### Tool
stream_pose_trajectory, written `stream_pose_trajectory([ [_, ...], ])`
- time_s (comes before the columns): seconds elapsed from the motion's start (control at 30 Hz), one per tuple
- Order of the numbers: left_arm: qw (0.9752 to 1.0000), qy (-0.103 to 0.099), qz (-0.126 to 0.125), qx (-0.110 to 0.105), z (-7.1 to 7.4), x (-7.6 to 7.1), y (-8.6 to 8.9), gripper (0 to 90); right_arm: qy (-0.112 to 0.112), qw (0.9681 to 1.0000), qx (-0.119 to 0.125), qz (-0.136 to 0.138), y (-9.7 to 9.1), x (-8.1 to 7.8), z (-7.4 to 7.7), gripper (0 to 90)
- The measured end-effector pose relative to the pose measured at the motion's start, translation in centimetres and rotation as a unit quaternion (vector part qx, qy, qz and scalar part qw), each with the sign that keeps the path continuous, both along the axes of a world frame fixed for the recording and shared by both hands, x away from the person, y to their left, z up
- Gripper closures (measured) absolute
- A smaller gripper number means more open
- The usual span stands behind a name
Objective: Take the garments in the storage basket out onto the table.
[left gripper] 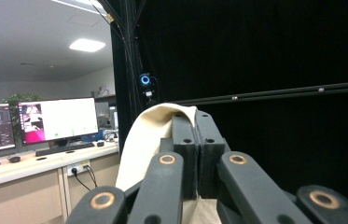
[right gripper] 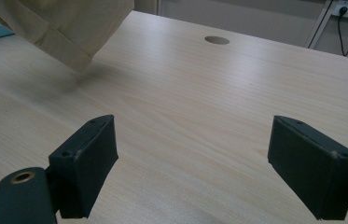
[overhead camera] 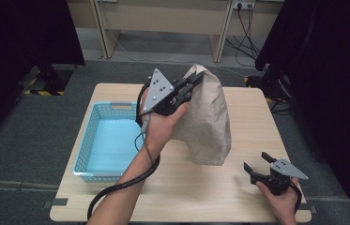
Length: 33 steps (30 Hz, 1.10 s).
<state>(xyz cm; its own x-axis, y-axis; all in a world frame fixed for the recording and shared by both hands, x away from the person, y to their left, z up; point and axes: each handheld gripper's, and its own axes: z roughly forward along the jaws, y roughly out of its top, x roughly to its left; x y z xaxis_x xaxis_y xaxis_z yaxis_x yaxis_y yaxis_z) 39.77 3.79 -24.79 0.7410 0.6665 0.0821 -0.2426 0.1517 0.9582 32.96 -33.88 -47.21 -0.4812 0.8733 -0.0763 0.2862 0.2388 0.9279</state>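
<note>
- Two black two-jaw grippers are at work: the right gripper [overhead camera: 255,167] sits low near the near right corner of the pale wooden table [overhead camera: 238,197], jaws spread wide and holding nothing.
- Left gripper [overhead camera: 198,78] is clamped tight on the top edge of one brown paper bag [overhead camera: 209,123].
- Bag hangs above the table's middle, long axis roughly vertical, bottom end tilted toward the near right.
- One light-blue plastic basket [overhead camera: 88,150] sits to its left.

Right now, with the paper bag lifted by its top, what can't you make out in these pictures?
- Inside of the paper bag: high view, its own brown wall hides any contents.
- Bag top: left gripper view, the left gripper is clamped shut over the edge.
- Basket right side: high view, covered by the forearm.
- Bag's upper part: right gripper view, cut off by the top edge beyond the open right gripper.
</note>
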Motion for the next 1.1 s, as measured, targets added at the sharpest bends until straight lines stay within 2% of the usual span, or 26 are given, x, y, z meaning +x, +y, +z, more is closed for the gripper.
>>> stream_pose_trajectory([
  [0.5, 0.9998, 0.011, -0.009, 0.012, -0.9, 0.3, -1.2, 89.6, 0.000, 1.0000, -0.001, 0.000, 0.0, 0.0, 0.0, 16.7],
  [1.1, 0.9987, 0.027, -0.020, 0.038, -2.4, 0.7, -2.8, 89.6, -0.002, 1.0000, 0.000, 0.000, 0.0, 0.0, 0.0, 16.7],
])
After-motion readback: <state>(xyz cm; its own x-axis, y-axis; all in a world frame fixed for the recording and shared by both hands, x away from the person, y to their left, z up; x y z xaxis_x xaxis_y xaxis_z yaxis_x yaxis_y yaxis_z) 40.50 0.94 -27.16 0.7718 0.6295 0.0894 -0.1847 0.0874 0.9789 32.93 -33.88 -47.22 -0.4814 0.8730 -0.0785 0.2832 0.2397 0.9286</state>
